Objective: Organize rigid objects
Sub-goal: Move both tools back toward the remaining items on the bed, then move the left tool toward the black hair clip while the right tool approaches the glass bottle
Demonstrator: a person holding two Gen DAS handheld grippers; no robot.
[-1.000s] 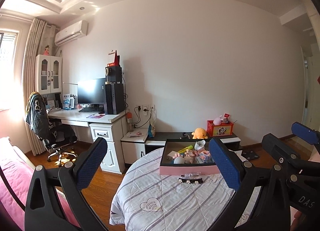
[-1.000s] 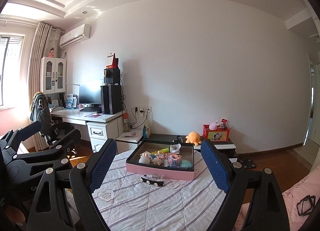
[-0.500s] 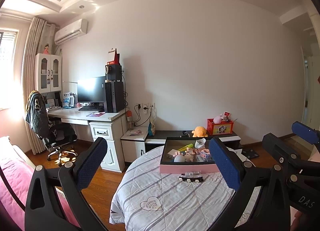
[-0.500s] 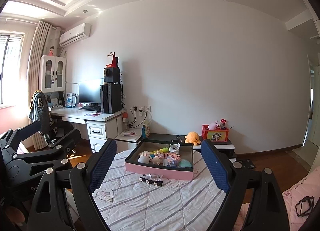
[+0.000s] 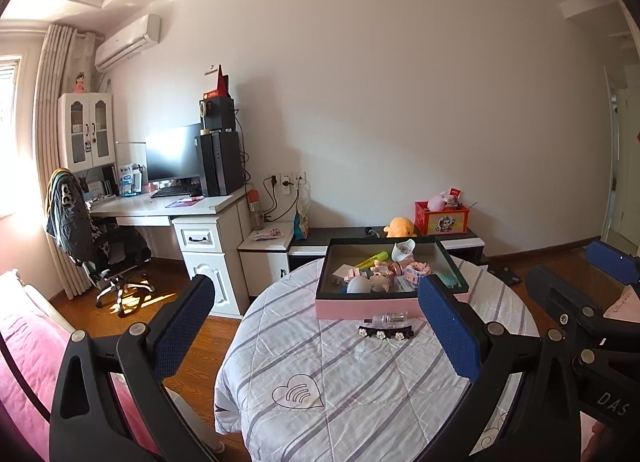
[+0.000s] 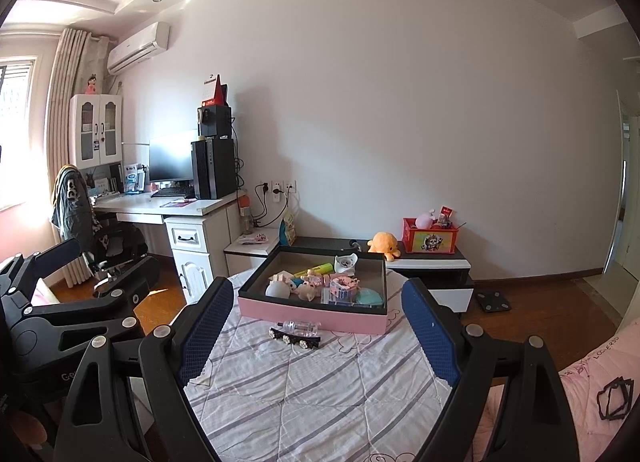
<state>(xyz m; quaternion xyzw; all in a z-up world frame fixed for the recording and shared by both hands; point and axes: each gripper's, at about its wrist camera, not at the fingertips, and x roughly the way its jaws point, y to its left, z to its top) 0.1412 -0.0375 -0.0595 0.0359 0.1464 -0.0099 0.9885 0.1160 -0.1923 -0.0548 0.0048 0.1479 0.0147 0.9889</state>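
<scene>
A pink box with a dark rim sits on a round table with a striped quilt. It holds several small toys and trinkets. In front of it lie a small clear bottle and a black hair clip with white flowers. My left gripper is open and empty, well short of the box. My right gripper is open and empty, also short of it. Each gripper shows at the edge of the other's view.
A white desk with monitor and computer tower stands at the left, an office chair beside it. A low dark cabinet behind the table carries an orange plush and a red box. Pink bedding lies at the left, wooden floor around.
Both views have tilted downward a little and come slightly closer to the table; the box and clip sit lower in frame. Both grippers stay open and empty.
</scene>
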